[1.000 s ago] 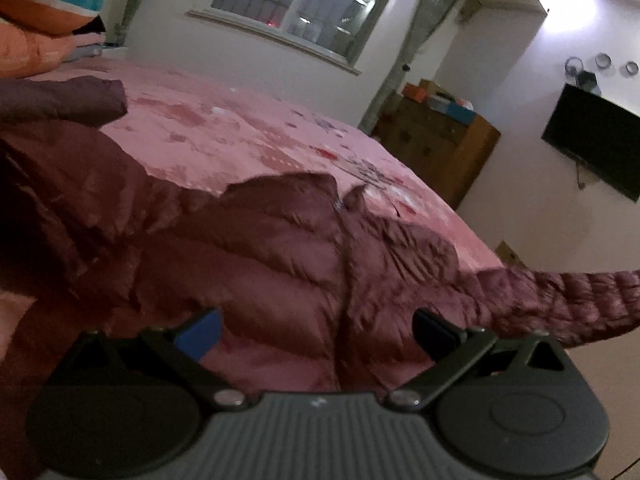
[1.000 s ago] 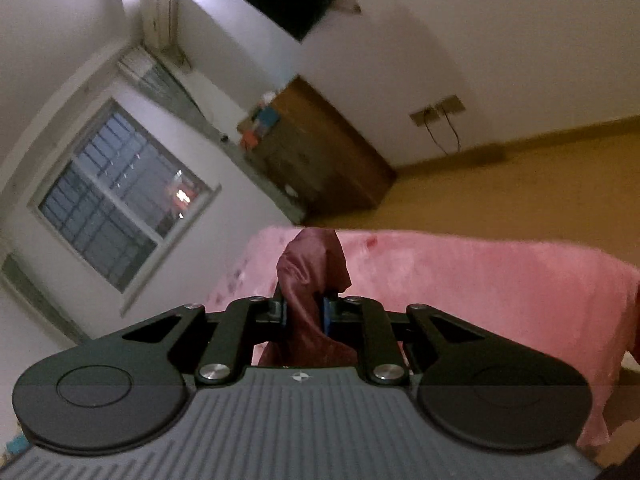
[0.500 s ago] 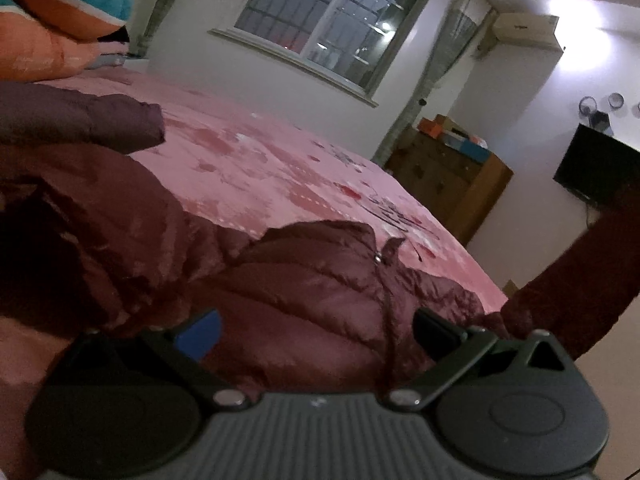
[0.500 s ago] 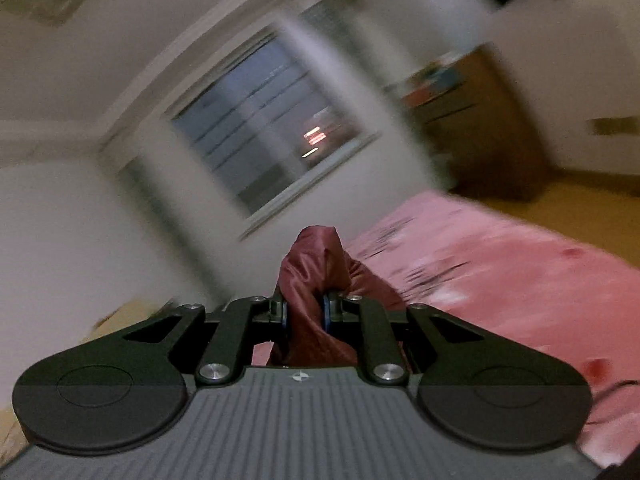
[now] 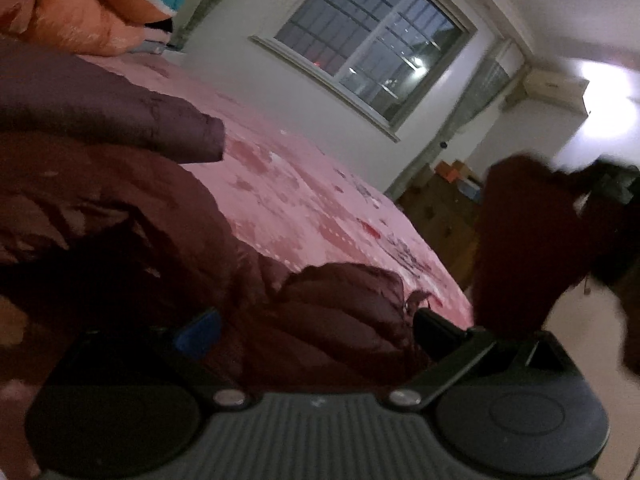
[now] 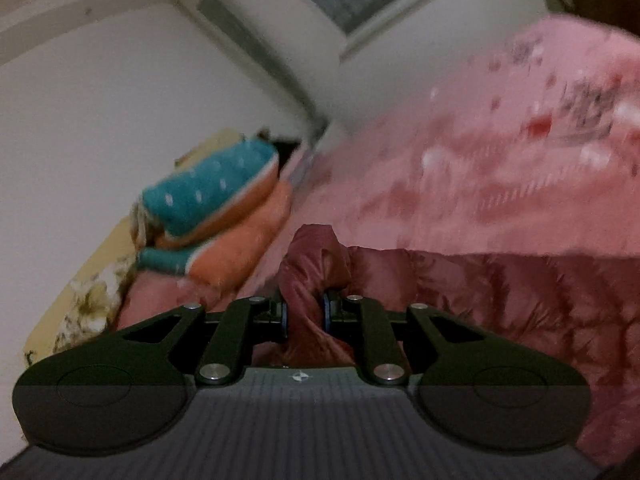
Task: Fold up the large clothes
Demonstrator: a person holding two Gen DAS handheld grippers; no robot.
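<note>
One bed (image 5: 320,208), pink floral cover, carrying everything. One maroon puffer jacket (image 5: 132,248) sprawled across near edge of bed, body bunched and rumpled, one sleeve (image 5: 120,120) lying flat toward pillow end, other sleeve (image 6: 316,264) lifted off bed. Two stacked pillows (image 6: 212,216) (teal over orange) at head end of bed, well apart from jacket body.

Two grippers. Right gripper (image 6: 305,314) pinching lifted sleeve, pads pressed onto fabric, cloth bulging above and below jaws. Left gripper (image 5: 316,328) spread wide, holding nothing, hovering just over jacket body near front zip.

Step in hand, judged: carrying sleeve across body for fold-in. To do well: keep pinch firm (slick shell, likely to slip), sweep low over jacket, lay sleeve straight across chest, not twisted. Use free left gripper to pin body flat at shoulder line so puffy fill doesn't drag along. Release only once sleeve rests on body. Right view motion-blurred; exact sleeve end unclear.
</note>
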